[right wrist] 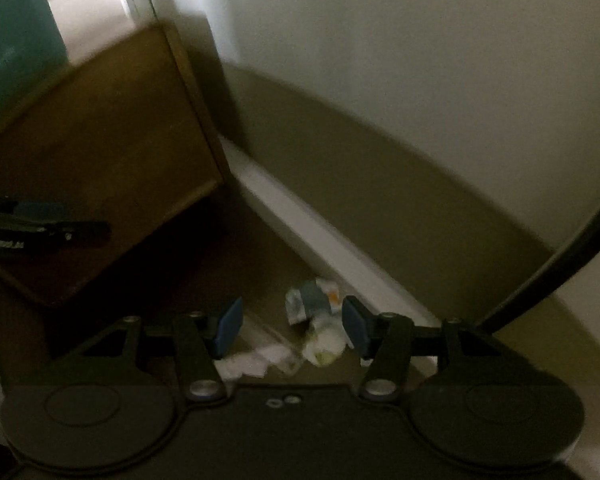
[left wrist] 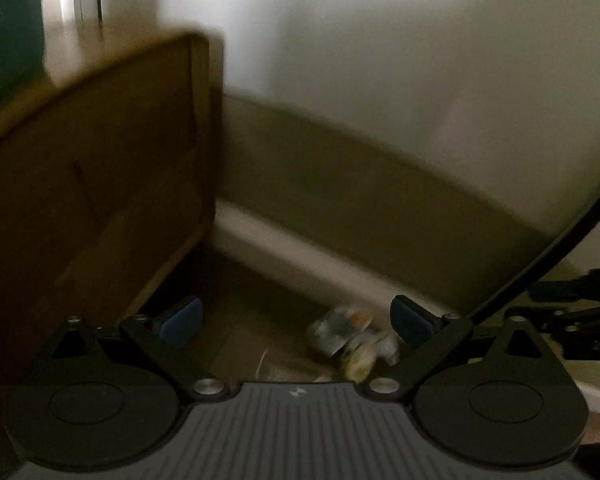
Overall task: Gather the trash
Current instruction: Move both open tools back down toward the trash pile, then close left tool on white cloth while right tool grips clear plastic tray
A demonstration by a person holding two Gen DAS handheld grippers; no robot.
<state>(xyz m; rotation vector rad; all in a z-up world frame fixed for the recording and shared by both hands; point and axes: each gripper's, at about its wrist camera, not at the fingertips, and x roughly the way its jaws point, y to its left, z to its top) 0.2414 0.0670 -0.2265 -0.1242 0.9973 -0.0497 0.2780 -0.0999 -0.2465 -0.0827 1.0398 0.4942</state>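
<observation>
Motion blur is softening both views, so the trash pile [left wrist: 350,342] on the floor is reading only as crumpled pale wrappers, its separate pieces not telling apart. The wooden cabinet [left wrist: 92,184] is running off the left edge. The right gripper [left wrist: 572,300] is showing only partly at the left view's right edge.

I'm looking into a dim corner of a home: a plain white painted wall [right wrist: 400,60] meets a white skirting board [right wrist: 300,224] above a brown wooden floor [left wrist: 236,332], with a brown wooden furniture panel [left wrist: 100,184] alongside and a lit doorway [right wrist: 96,4] to another room behind.
</observation>
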